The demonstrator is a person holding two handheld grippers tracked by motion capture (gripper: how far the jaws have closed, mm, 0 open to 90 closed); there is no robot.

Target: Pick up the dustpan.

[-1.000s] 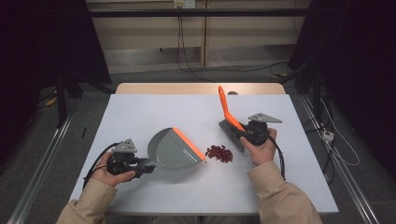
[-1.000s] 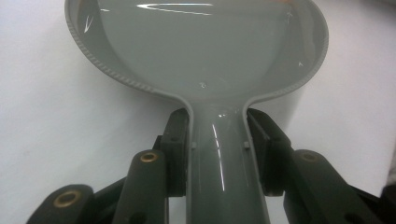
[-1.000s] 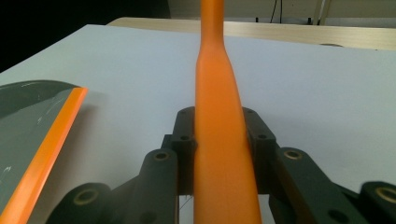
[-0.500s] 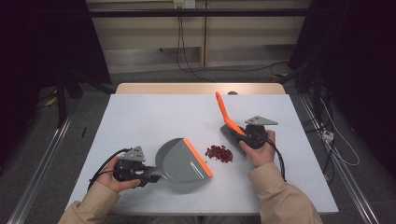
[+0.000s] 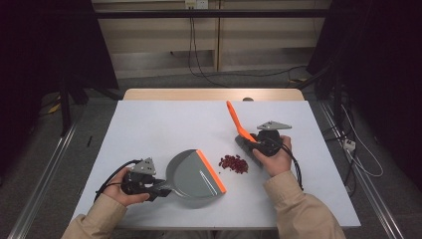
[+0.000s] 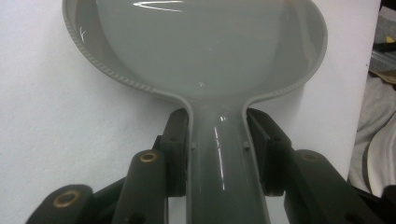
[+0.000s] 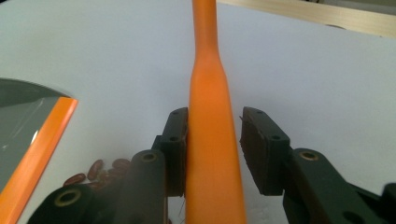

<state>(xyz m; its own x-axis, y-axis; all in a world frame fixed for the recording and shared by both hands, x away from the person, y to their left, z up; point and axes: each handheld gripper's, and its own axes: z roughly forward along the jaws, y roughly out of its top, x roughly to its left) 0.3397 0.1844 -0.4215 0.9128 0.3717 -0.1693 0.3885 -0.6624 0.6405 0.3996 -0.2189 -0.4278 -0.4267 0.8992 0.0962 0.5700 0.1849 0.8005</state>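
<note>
White table (image 5: 149,124), dustpan (image 5: 191,174) lip facing beans (image 5: 234,163)

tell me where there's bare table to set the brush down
The far left of the table, beyond the dustpan, lies bare, as does the strip right of the right gripper. The near middle is crowded: the beans sit between the dustpan's orange lip and the brush.

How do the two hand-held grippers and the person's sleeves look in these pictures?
Both the left gripper and the right gripper are black, each with a grey three-cornered plate on top and a black cable trailing from it. In the gripper views the jaws are black flat pads on linked arms with brass-coloured pivot pins. The person wears beige long sleeves.
</note>
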